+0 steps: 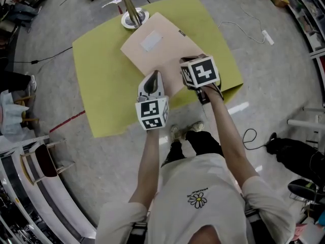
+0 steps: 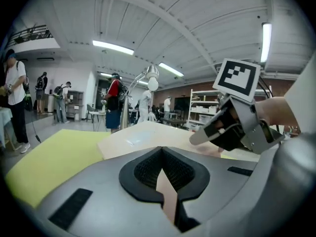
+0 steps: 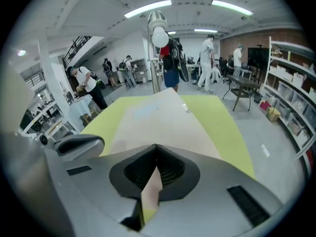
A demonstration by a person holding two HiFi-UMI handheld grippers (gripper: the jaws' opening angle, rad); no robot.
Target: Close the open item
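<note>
step: closing, seemingly almost done | tan folder [image 1: 157,47] flat on yellow worktop [image 1: 101,80] | left claw [image 1: 154,76] clenched, empty | right claw [image 2: 198,137] clenched over near edge | next: likely press cover flat

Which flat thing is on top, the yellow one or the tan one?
The tan board is on top. It lies on the bigger yellow mat, which sticks out around it.

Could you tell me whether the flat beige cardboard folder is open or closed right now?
Cannot tell: the flat beige cardboard folder lies as one sheet on the yellow-green mat, no cover raised.
</note>
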